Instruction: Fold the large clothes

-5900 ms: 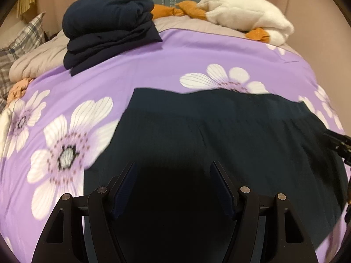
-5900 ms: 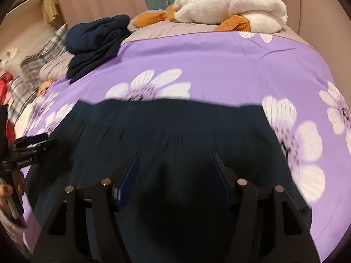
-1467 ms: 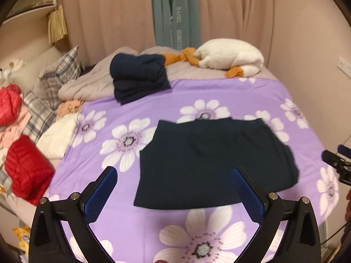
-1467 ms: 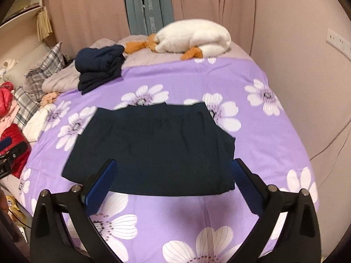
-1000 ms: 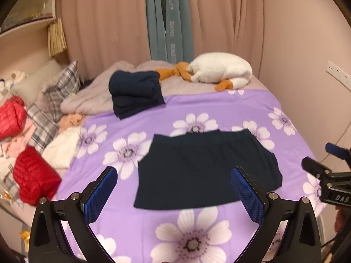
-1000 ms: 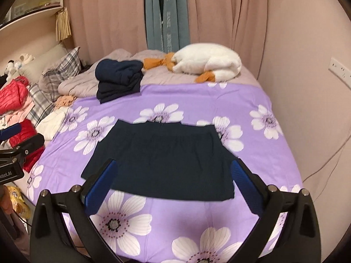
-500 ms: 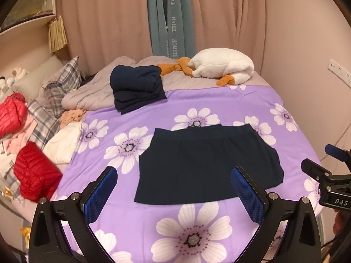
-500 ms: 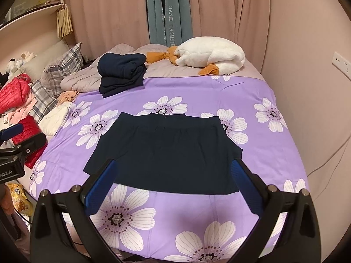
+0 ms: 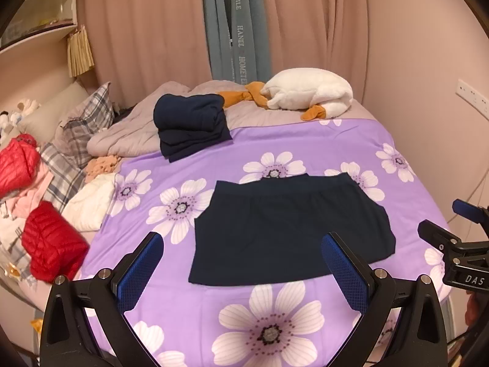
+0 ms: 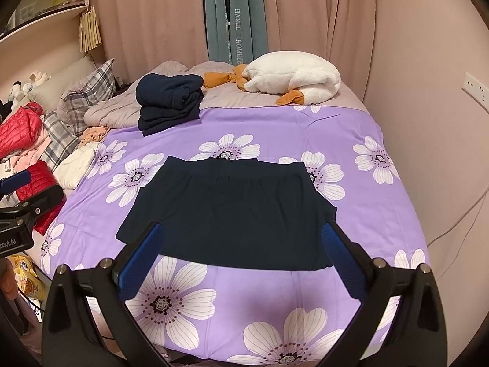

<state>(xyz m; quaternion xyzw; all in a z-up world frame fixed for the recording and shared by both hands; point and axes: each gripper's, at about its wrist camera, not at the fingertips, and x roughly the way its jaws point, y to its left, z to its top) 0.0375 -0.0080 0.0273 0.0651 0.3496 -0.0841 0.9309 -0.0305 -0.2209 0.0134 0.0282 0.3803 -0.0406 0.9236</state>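
Note:
A dark navy garment [image 9: 290, 226] lies flat on the purple flowered bed cover [image 9: 305, 143], folded into a wide rectangle; it also shows in the right wrist view [image 10: 232, 214]. My left gripper [image 9: 243, 267] is open and empty, held back from the bed's near edge. My right gripper [image 10: 241, 255] is open and empty, also held back above the near edge. The right gripper shows at the right edge of the left wrist view [image 9: 458, 250]. The left gripper shows at the left edge of the right wrist view [image 10: 24, 214].
A stack of folded navy clothes [image 9: 191, 125] sits at the back of the bed. A white and orange plush goose [image 9: 305, 93] lies by the curtains. Red jackets [image 9: 52, 241], a white garment [image 9: 88, 202] and plaid pillows [image 9: 82, 128] crowd the left side.
Both grippers have opened wide, let go of the garment and pulled back from it. In the last half second the views have barely shifted.

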